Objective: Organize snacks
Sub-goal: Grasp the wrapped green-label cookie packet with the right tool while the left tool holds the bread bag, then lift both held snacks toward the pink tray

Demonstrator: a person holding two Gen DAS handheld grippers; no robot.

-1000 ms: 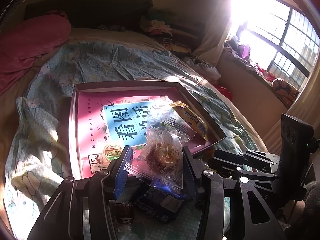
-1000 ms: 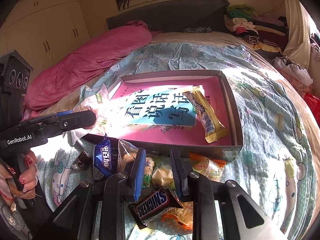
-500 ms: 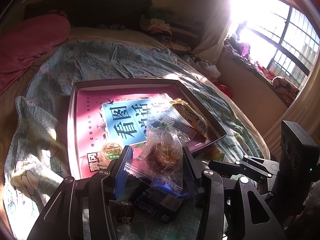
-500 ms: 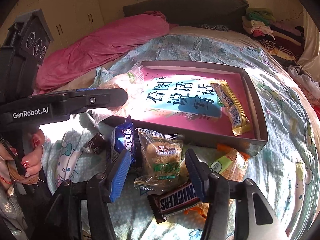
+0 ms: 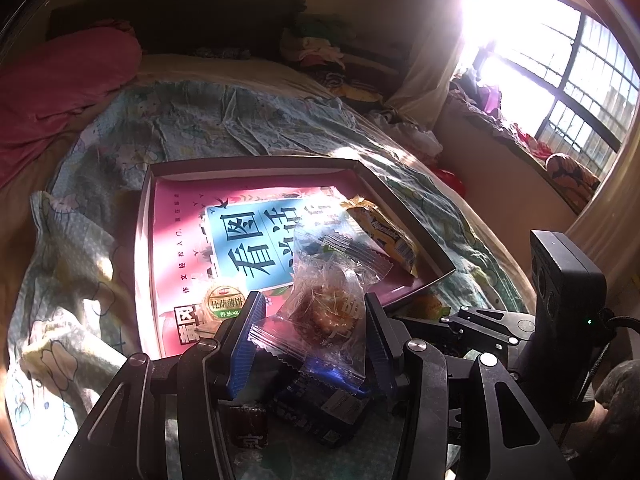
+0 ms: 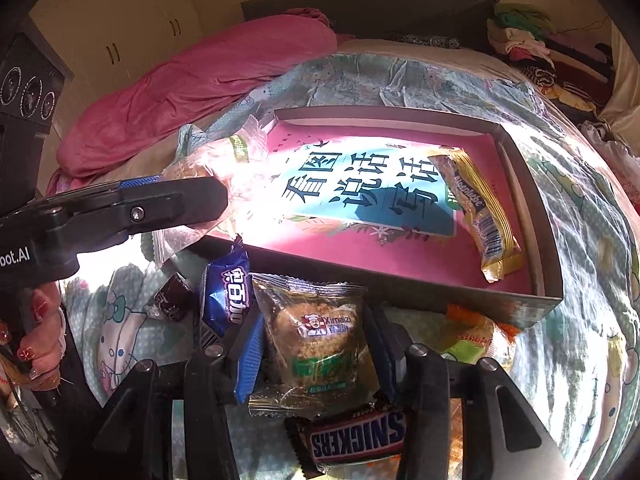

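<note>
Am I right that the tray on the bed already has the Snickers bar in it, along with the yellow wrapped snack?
Not quite. The Snickers bar is not in the tray; it lies on the bedspread in front of the tray's near wall, just below the right gripper. The yellow wrapped snack is indeed inside the tray. The right wrist view shows this.

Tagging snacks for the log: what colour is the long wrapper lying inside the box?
Yellow-gold, the long wrapper shows best in the right wrist view.
</note>
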